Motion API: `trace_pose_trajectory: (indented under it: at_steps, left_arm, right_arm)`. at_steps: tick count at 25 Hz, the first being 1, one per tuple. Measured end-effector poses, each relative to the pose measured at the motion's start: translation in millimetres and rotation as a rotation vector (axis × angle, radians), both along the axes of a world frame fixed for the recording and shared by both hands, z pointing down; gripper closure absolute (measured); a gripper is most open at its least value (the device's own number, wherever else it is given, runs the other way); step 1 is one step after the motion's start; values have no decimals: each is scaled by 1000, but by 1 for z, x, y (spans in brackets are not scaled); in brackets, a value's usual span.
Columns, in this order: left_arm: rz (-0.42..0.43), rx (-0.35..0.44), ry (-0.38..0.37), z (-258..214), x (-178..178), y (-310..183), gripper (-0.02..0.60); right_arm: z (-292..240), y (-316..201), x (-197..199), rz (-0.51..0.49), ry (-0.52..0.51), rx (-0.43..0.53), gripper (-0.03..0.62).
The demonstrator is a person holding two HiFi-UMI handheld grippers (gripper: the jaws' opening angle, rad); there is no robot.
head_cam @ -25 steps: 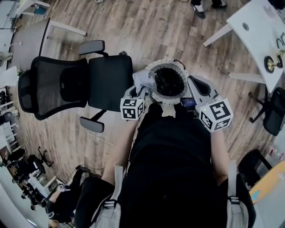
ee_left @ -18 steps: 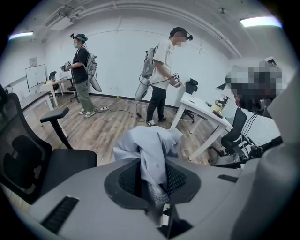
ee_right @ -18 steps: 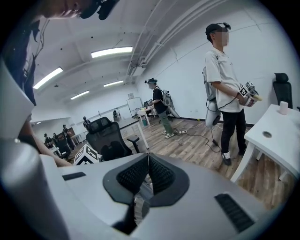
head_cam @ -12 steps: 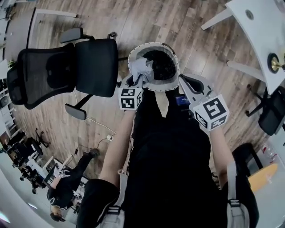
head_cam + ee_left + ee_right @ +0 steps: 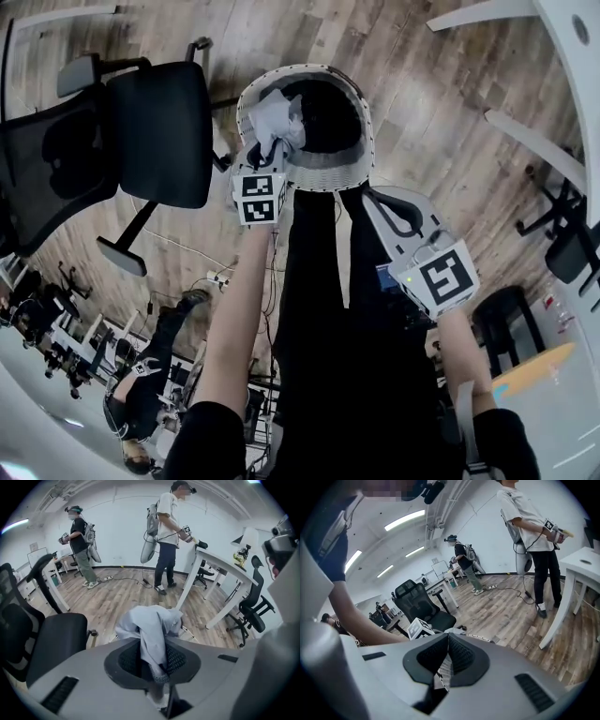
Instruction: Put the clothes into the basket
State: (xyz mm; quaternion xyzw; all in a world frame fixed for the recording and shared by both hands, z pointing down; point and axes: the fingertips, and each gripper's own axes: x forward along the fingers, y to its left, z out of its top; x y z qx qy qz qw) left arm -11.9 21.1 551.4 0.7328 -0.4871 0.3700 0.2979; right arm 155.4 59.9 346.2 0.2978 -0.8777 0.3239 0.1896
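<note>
The head view looked steeply down from above; both gripper views faced outward, low, sharing the basket [image 5: 323,175].

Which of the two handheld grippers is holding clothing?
The left gripper: a pale grey cloth is pinched in its fingers, while the right gripper holds nothing.

No words, numbers or brands can be read. Only black-and-white square patterns show, on the cube [image 5: 258,197] of the left claw [image 5: 152,660] and the cube [image 5: 441,278] of the right claw [image 5: 447,660].
</note>
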Motion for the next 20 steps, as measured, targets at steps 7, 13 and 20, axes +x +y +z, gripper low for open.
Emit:
trace_pose_trajectory:
  at_steps: [7, 13, 20]
  left_arm:
    - [8, -32, -48, 127, -25, -29, 500]
    - [14, -44, -101, 202, -36, -52, 499]
    - [-22, -74, -99, 262, -36, -58, 499]
  right_arm:
    - [109, 3, -22, -53, 24, -116, 577]
    - [165, -4, -22, -51, 56, -154, 577]
    - [202, -1, -26, -68, 90, -156, 577]
